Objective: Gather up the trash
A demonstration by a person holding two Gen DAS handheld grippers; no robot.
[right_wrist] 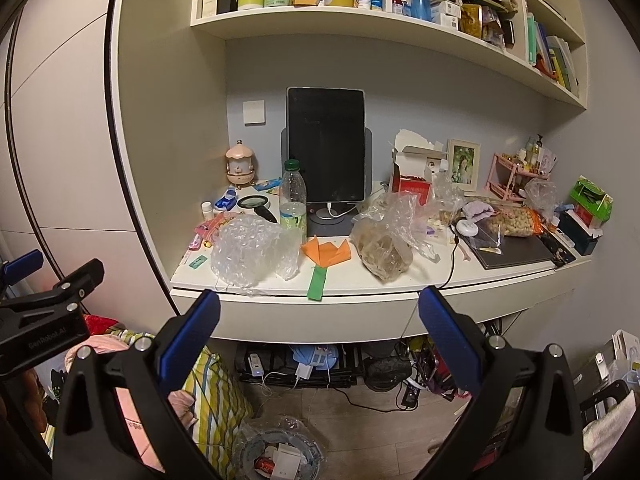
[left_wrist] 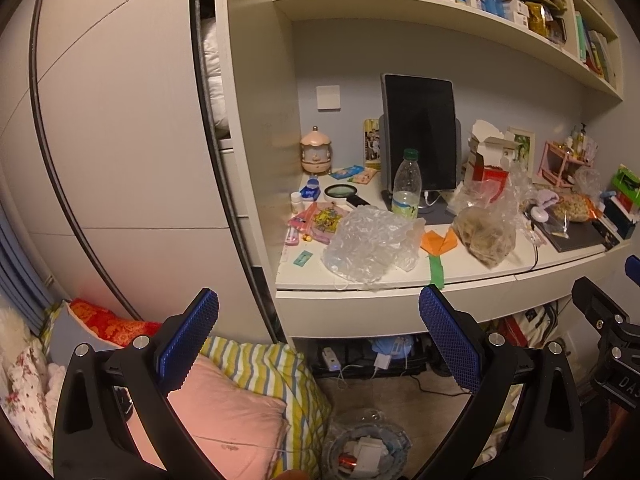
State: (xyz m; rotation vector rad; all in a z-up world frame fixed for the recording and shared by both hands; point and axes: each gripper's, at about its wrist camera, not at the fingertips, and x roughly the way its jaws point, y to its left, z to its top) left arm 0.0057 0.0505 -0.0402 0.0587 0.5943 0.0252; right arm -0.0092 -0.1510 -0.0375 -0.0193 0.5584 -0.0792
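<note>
On the white desk (left_wrist: 472, 276) (right_wrist: 360, 280) lie a crumpled sheet of bubble wrap (left_wrist: 370, 242) (right_wrist: 250, 250), an orange folded paper flower with a green stem (left_wrist: 438, 242) (right_wrist: 326, 252), a plastic bottle (left_wrist: 407, 184) (right_wrist: 293, 196) and a clear bag of brownish stuff (left_wrist: 486, 230) (right_wrist: 386, 246). A lined trash bin (left_wrist: 366, 450) (right_wrist: 278, 456) holding scraps stands on the floor below. My left gripper (left_wrist: 318, 316) is open and empty, in front of the desk edge. My right gripper (right_wrist: 320, 316) is open and empty too, level with the desk front.
A dark tablet on a stand (right_wrist: 326, 144), a torn red box (right_wrist: 412, 176), a bag of nuts (right_wrist: 514, 220) and small clutter crowd the desk. Full shelves (right_wrist: 360, 20) hang above. Bedding with a pink pillow (left_wrist: 228, 412) lies to the left; cables and chargers (right_wrist: 320, 364) sit under the desk.
</note>
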